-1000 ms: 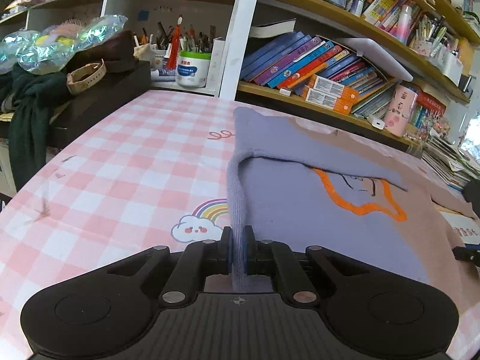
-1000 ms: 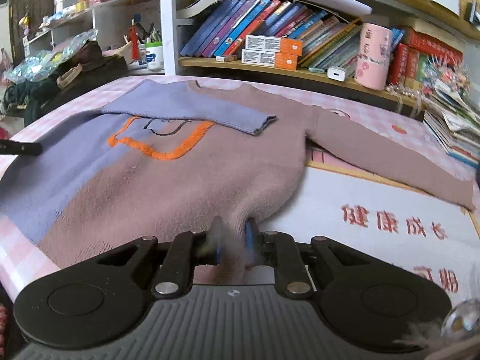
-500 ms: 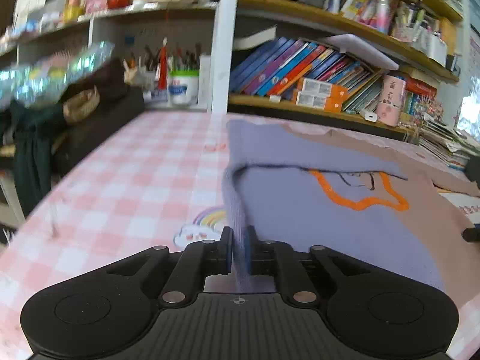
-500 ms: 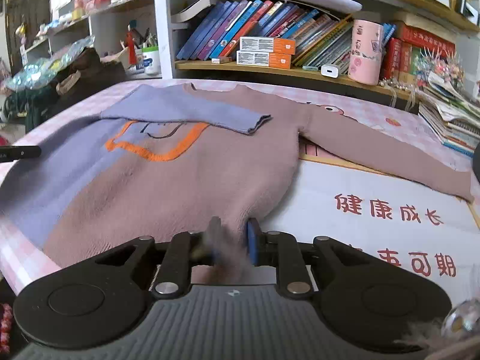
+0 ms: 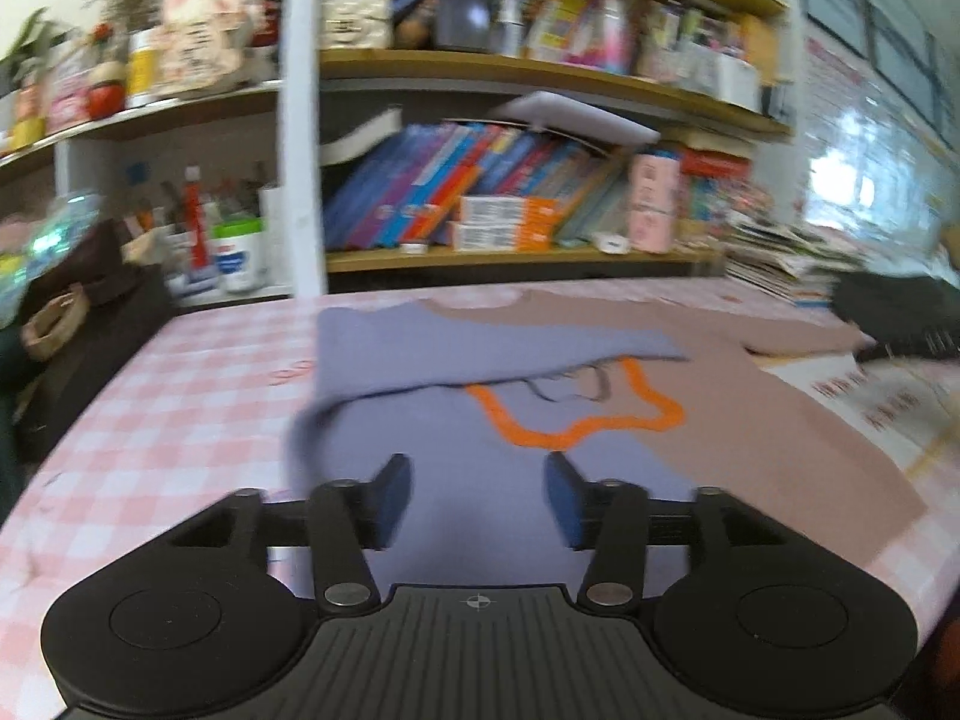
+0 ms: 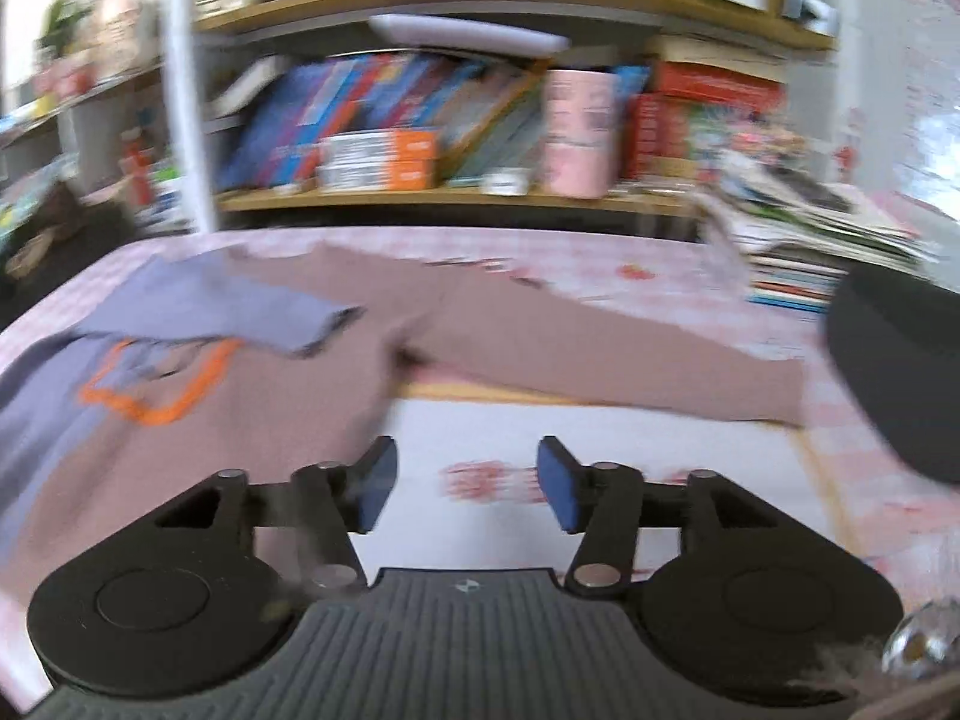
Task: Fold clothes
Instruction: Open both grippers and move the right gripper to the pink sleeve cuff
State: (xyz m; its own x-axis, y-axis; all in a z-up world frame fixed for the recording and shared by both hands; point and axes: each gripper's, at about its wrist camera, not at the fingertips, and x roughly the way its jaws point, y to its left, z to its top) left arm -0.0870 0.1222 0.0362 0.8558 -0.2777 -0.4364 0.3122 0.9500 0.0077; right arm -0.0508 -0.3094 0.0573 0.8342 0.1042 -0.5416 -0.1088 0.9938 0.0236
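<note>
A purple and brown sweater [image 5: 708, 420] with an orange outline on its chest lies flat on the pink checked table [image 5: 168, 420]. Its purple sleeve [image 5: 456, 342] is folded across the chest. My left gripper [image 5: 478, 498] hangs open just above the purple side of the sweater, holding nothing. In the right wrist view the same sweater [image 6: 252, 420] lies to the left, and its brown sleeve [image 6: 600, 354] stretches out to the right. My right gripper [image 6: 467, 486] is open over a white printed sheet [image 6: 600, 444], beside the sweater's edge.
Bookshelves [image 5: 480, 204] packed with books and boxes stand behind the table. A stack of magazines [image 6: 804, 246] sits at the far right. A dark bag [image 5: 72, 330] rests at the table's left edge. A dark round object [image 6: 900, 372] intrudes at the right.
Both grippers have let go of the sweater's hem and opened. Both have lifted and swung to the right, blurring the views.
</note>
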